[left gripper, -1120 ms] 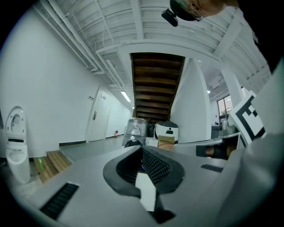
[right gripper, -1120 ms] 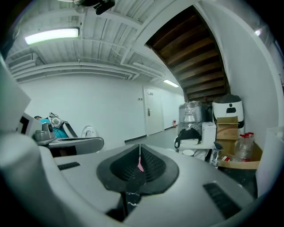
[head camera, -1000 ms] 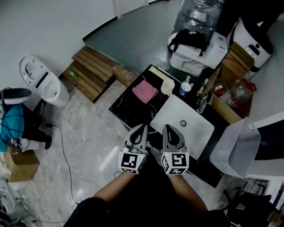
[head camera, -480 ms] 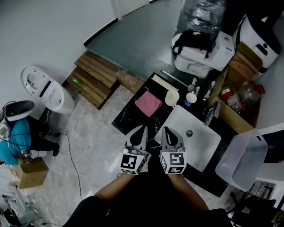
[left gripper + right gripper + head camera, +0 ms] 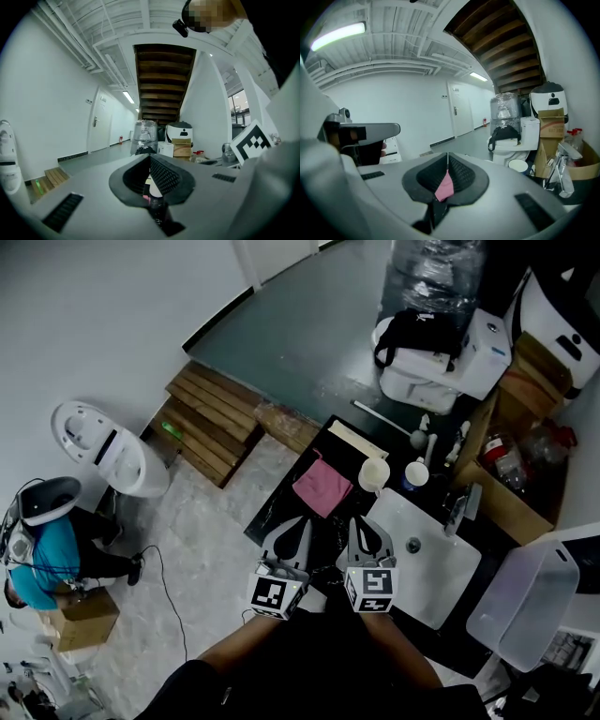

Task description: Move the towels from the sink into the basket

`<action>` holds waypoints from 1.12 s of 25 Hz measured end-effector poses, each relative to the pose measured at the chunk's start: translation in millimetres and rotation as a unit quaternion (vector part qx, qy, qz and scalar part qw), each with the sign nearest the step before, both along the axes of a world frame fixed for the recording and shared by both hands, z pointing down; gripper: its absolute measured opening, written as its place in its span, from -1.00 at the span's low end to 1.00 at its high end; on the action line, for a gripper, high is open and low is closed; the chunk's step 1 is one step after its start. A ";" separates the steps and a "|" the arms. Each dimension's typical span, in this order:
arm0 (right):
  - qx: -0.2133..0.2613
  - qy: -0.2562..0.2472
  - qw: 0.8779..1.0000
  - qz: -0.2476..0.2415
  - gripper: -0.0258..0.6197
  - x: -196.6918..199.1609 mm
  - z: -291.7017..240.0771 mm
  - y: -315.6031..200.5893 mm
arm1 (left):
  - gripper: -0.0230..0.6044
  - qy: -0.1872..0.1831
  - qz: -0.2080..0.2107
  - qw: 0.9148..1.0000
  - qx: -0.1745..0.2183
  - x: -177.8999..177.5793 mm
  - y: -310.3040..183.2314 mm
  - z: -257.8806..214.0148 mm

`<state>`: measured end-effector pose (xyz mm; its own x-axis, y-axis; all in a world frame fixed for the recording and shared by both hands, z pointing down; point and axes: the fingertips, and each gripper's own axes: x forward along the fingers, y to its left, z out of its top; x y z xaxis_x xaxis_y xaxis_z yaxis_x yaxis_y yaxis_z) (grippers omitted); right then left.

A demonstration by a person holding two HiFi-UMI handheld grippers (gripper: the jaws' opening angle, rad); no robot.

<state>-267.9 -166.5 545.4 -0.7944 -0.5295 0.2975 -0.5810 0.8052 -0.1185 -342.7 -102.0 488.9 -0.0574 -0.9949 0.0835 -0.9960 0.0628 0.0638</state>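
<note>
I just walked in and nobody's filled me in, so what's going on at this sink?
A person stands at the black counter holding a left tool and a right tool, both shut and empty, near the edge of the white sink. A pink towel lies untouched on the counter beside the sink. A translucent basket waits to the sink's right.

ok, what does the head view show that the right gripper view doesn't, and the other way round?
Head view only: sink, basket, wooden steps.
Right gripper view only: ceiling light, door, and the right gripper close up, tongs shut with nothing gripped.
Both: pink towel lying on the black counter, not in the sink, and the black bag behind it.
</note>
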 end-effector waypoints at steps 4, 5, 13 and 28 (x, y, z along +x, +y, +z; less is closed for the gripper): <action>0.005 0.002 1.000 0.005 -0.85 -12.9 -4.6 -5.5 | -0.88 0.001 -0.006 1.000 -0.012 -20.9 -3.8 4.0; 0.006 0.004 1.000 0.010 -0.85 -15.0 -6.5 -6.1 | -0.88 0.005 -0.004 1.000 -0.013 -24.9 -3.6 5.5; -0.004 0.026 0.996 0.091 -0.84 -46.2 -2.5 -6.5 | -0.88 0.025 0.050 0.998 -0.023 -82.3 -13.9 29.5; 0.000 0.049 0.979 0.196 -0.84 -111.5 -0.3 5.3 | -0.88 0.058 0.171 0.983 -0.014 -137.1 -32.0 36.0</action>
